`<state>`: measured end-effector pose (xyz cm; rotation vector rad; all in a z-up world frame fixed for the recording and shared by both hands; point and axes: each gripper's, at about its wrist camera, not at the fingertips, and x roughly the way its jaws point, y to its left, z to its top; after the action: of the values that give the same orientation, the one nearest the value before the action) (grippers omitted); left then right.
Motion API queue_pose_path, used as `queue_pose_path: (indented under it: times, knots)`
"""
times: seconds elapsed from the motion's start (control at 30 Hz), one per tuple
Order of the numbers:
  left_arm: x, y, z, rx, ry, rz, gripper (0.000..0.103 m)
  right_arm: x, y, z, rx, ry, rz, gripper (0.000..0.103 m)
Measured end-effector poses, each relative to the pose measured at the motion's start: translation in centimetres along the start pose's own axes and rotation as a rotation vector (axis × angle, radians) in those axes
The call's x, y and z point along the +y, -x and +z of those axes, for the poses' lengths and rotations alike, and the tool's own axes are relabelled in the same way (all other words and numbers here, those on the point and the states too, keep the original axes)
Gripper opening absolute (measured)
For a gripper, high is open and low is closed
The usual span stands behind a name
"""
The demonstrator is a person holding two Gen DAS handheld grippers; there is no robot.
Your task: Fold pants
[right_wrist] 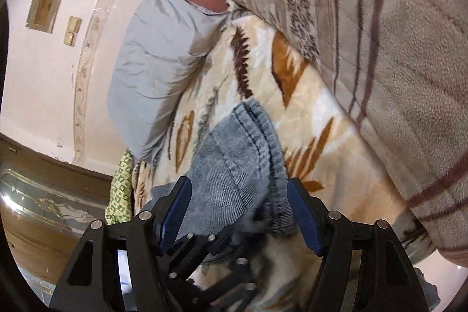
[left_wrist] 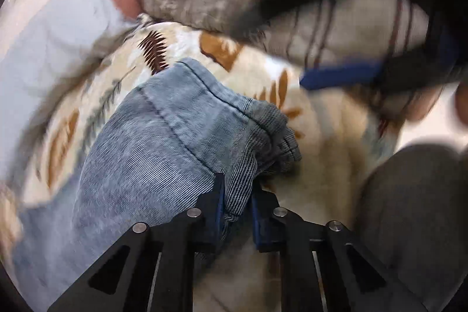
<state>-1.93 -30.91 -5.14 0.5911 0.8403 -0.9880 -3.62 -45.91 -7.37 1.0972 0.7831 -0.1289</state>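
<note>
The left gripper (left_wrist: 237,196) has its fingers clamped on a bunched fold of the jeans (left_wrist: 163,142), hiding the pinched edge. The right gripper (right_wrist: 239,212) has its fingers apart, straddling the denim (right_wrist: 234,160). The pants lie on a leaf-patterned blanket (right_wrist: 295,119) on the bed, beside a grey pillow (right_wrist: 155,66); the left view is motion-blurred.

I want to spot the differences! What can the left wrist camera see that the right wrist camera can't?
Only the left wrist view shows the left gripper shut on the faded blue denim pants.

Only the right wrist view shows the pinkish wall, its gold-framed plaques, and the right gripper open around the denim.

Both show the pants, the cream leaf-patterned plush blanket, the pale grey pillow and the beige striped fleece blanket.
</note>
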Motion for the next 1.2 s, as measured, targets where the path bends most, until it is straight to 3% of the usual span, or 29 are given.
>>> queue_pose_path:
  times: [0.1,0.13,0.23,0.37,0.4,0.43,0.47,0.53,0.63,0.77,0.9,1.03,1.2]
  knots:
    - [3.2,1.5,0.0,-0.058,0.212,-0.129,0.013,-0.3,-0.3,0.5,0.019,-0.022,0.015,0.074]
    - [3.8,0.9,-0.1,-0.047,0.241,-0.146,0.013,-0.4,-0.6,0.8,0.03,-0.027,0.02,0.076]
    - [4.5,-1.8,-1.0,0.034,0.246,-0.15,0.013,-1.2,-2.3,1.3,0.085,-0.079,-0.012,0.076]
    - [4.1,-1.0,-0.2,-0.015,0.243,-0.127,0.012,-1.7,-4.8,1.5,0.187,-0.099,-0.069,0.073]
    - [4.1,-1.2,0.0,-0.011,0.241,-0.126,0.012,-1.6,-5.2,1.5,0.202,-0.092,-0.074,0.071]
    - [4.5,-1.6,0.0,-0.001,0.244,-0.134,0.012,-1.4,-5.7,1.5,0.212,-0.077,-0.084,0.06]
    - [5.0,-1.9,-0.1,0.01,0.257,-0.146,0.012,-1.1,-6.1,1.5,0.217,-0.061,-0.096,0.036]
    - [5.2,-2.1,-0.1,0.013,0.269,-0.15,0.012,-0.8,-7.0,1.1,0.239,-0.04,-0.132,0.015]
    - [3.8,-0.8,0.3,-0.024,0.271,-0.136,0.012,-0.2,-5.7,0.8,0.181,-0.01,-0.092,0.012]
    - [4.6,1.3,0.3,-0.066,0.339,-0.161,0.012,1.5,-4.3,0.6,0.121,0.059,-0.029,0.011]
    - [5.9,5.0,-0.8,-0.143,0.412,-0.187,0.012,5.4,-2.9,0.1,0.083,0.146,0.005,0.011]
    - [9.4,9.0,-2.7,-0.237,0.571,-0.208,0.012,12.3,-2.2,-1.1,0.062,0.309,0.023,0.011]
    - [15.3,12.4,-8.0,-0.292,0.784,-0.187,0.012,20.5,-6.3,-4.9,0.149,0.485,0.058,0.011]
